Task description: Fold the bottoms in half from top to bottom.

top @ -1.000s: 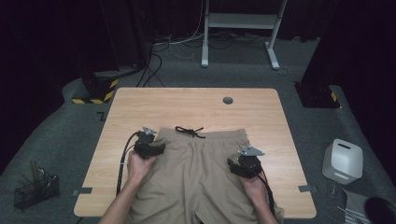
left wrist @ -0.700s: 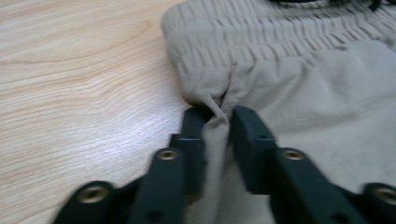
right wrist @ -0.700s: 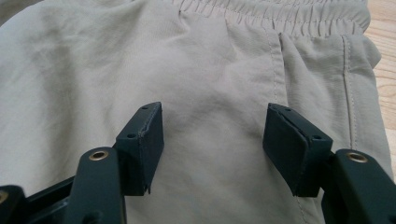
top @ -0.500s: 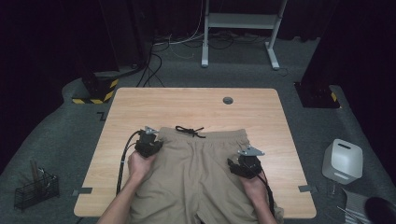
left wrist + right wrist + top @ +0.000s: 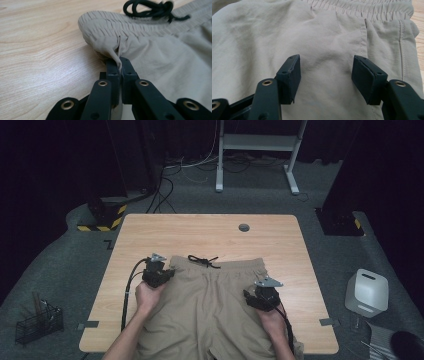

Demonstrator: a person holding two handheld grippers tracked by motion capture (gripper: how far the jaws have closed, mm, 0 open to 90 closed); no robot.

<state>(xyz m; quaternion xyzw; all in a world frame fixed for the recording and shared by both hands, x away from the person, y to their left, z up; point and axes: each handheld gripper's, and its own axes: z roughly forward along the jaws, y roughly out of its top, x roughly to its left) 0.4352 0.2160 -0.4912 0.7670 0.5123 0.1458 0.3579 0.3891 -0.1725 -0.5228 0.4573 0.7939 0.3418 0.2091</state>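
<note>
A: Left gripper view is showing the khaki shorts (image 5: pixel 160 60) pinched at the waistband corner; the left hand-held gripper (image 5: pixel 120 65) is clenching a fold of fabric there, its jaws having just been closing onto it from wide apart a second ago.

B: And where are the shorts lying?

A: Flat on the table (image 5: pixel 210 232), toward its near edge, waistband facing the far edge, the black drawstring (image 5: pixel 202 261) lying at the waistband's middle.

B: The other side?

A: The right hand-held gripper (image 5: pixel 325 75) is hovering released over the cloth near the waistband's right end, nothing between its jaws.

B: So one corner is secured; the right side is probably needing its own grasp before any lifting or folding.
</note>
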